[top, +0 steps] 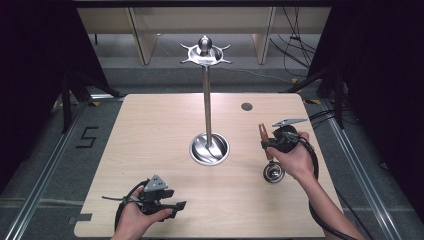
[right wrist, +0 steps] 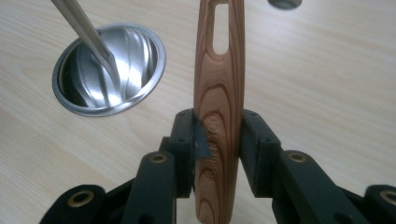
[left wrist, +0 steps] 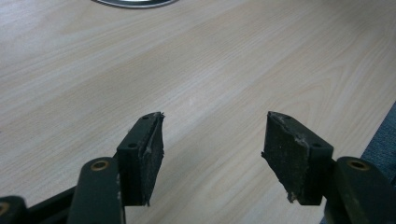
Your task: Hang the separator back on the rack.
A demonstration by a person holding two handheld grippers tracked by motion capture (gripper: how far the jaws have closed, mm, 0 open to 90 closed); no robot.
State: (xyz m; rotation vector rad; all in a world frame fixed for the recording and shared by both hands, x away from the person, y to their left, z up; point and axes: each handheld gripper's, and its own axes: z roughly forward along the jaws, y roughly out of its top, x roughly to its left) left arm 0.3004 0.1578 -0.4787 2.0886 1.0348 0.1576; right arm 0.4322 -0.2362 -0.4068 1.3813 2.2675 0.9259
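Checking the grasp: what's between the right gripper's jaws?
A wooden handle with a slot near its tip, clamped between the right gripper jaws. Its metal end rests on the table, partly hidden by the hand.

Looks like a lab test cell: black curtains [top: 30,75] both sides, floor rails [top: 42,185], loose cables [top: 295,45], taped floor marks [top: 86,137], pale wood surface [top: 150,150].

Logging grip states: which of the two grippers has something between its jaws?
The right gripper, its jaws shut on the wooden handle of a utensil. The left gripper has its jaws apart over bare table.
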